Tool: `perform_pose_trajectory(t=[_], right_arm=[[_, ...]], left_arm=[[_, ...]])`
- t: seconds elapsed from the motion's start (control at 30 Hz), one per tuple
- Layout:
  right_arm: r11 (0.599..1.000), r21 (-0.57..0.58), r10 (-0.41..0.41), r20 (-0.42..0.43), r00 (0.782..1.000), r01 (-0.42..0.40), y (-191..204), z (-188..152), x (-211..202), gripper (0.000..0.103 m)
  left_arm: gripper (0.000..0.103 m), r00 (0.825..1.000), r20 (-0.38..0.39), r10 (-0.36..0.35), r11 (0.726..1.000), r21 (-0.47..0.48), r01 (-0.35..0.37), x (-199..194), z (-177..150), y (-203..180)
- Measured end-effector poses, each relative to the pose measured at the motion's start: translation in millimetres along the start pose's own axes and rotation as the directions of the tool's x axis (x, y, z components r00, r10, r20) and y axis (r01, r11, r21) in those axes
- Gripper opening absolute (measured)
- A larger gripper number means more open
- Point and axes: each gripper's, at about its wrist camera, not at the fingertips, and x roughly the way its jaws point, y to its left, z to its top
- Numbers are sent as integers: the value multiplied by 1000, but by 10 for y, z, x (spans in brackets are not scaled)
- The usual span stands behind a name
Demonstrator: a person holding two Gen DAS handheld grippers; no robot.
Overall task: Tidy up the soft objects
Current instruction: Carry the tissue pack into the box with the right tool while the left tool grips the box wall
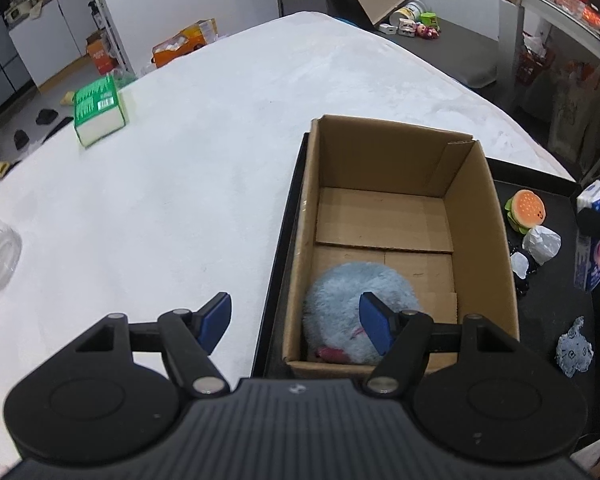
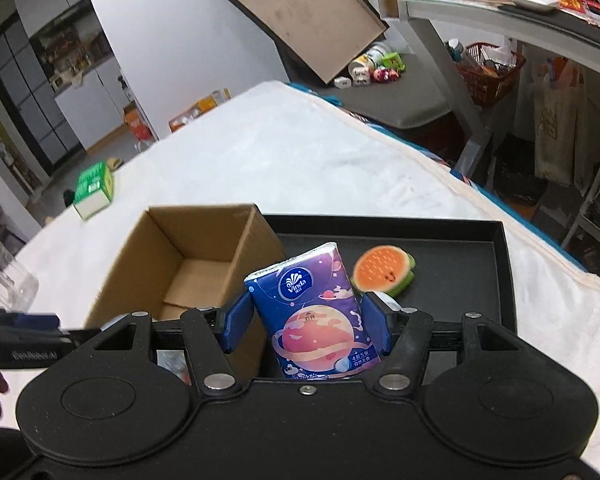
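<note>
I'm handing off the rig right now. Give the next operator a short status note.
Left gripper: open, empty, above the cardboard box's near left corner.
Right gripper: shut on the tissue pack, held above the black tray.
Done: blue plush lies in the box.
Left: box the tissue pack, then burger toy, white wad and blue-grey piece, all on the tray.

tissue pack [image 2: 316, 312]: "Vinda" logo near top | lower corner: "4", "5" beside unreadable small characters
</note>
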Motion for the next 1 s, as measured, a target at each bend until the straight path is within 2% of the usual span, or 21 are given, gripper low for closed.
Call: perform_pose_trajectory(t=[0.27,0.43,0.6,0.8,1.0], right_arm=[[1000,-24,-15,37,999,16,216,22,-89,58],[998,-54,-21,49,999,24,403,40,-79,58],[998,-56,-24,48,999,27,563,42,-5,58],[995,-94,-16,46,999,20,796,31,81,58],[996,-85,4,23,1000,-2,907,17,183,58]], left_arm=[[62,997,9,-78,995,-63,79,117,-96,257],[36,989,27,-144,985,-86,146,191,-132,343],[21,978,32,-208,974,-88,210,284,-146,388],[20,970,26,-241,959,-147,242,344,-119,440],[20,966,9,-257,957,-137,255,368,-111,453]])
